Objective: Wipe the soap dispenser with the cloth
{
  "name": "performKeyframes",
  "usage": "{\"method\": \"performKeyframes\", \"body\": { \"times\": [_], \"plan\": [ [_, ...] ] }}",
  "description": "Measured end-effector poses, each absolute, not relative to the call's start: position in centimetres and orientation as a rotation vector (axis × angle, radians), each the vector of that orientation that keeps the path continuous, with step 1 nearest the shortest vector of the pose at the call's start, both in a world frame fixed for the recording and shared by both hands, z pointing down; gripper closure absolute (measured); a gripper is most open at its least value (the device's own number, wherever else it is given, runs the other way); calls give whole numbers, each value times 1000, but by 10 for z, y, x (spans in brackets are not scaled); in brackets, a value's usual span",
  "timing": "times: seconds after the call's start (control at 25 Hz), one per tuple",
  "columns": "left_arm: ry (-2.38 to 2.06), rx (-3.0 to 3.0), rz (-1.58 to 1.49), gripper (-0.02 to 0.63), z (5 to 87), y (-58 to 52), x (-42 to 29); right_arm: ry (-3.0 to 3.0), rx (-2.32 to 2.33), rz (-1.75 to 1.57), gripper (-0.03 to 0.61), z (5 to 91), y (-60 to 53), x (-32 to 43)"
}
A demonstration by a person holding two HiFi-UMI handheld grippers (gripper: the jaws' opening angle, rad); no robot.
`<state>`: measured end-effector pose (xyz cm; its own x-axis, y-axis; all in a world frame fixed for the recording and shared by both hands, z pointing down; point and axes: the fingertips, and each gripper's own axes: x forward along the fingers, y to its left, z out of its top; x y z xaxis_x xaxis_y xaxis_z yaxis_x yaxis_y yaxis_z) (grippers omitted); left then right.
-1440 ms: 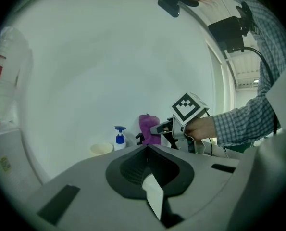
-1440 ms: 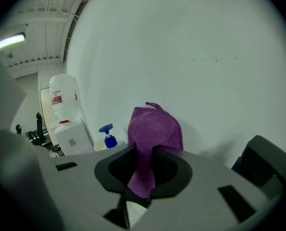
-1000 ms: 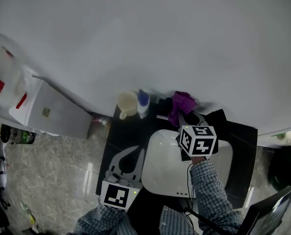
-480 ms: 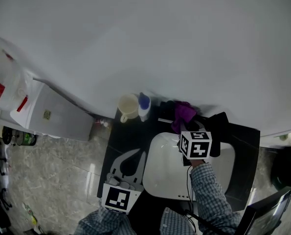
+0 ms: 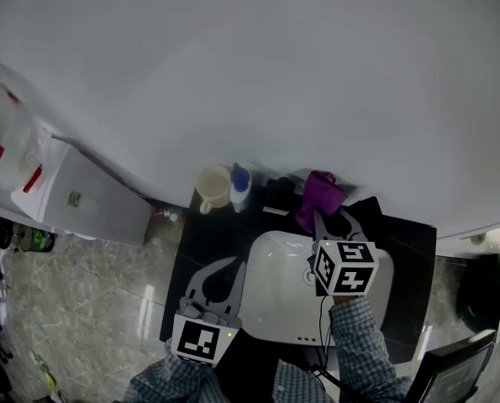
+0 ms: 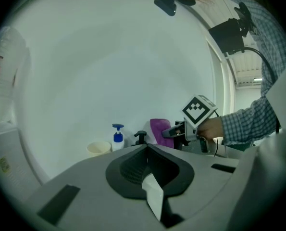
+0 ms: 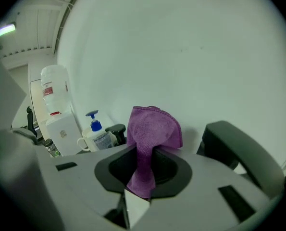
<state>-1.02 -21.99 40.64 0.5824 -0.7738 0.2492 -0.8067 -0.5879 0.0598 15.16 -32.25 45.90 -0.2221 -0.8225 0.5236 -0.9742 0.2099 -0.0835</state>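
The soap dispenser (image 5: pixel 239 187), a white bottle with a blue pump, stands at the back of the black counter (image 5: pixel 203 242); it also shows as the bottle (image 6: pixel 117 139) (image 7: pixel 97 133) in both gripper views. A purple cloth (image 5: pixel 319 193) (image 7: pixel 150 143) sticks up from my right gripper (image 5: pixel 318 215) (image 7: pixel 143 148), which is shut on it, to the right of the dispenser and apart from it. My left gripper (image 5: pixel 238 264) (image 6: pixel 147 146) is low over the counter's front left, shut, with nothing in it.
A cream cup (image 5: pixel 213 187) stands left of the dispenser and a black pump top (image 7: pixel 116 130) right of it. The white basin (image 5: pixel 275 296) lies under my right arm. A dark curved object (image 7: pixel 239 150) is at the right. A white cabinet (image 5: pixel 98 196) stands left.
The right gripper with the cloth has shifted slightly toward me and to the right, the cloth now standing more upright. The left gripper has barely moved.
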Motion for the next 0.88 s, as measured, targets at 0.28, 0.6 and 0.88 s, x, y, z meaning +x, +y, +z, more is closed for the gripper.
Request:
{"method": "performKeyframes", "body": {
  "times": [0.28, 0.6, 0.88],
  "plan": [
    [-1329, 2651, 296, 612, 406, -221, -6, -2303, 1663, 529, 503, 406, -333, 122],
    [-1343, 2636, 297, 612, 408, -224, -11, -2321, 1564, 535, 503, 426, -337, 86],
    [-1345, 2637, 303, 612, 409, -226, -14, -2263, 1503, 588, 504, 467, -320, 76]
  ]
}}
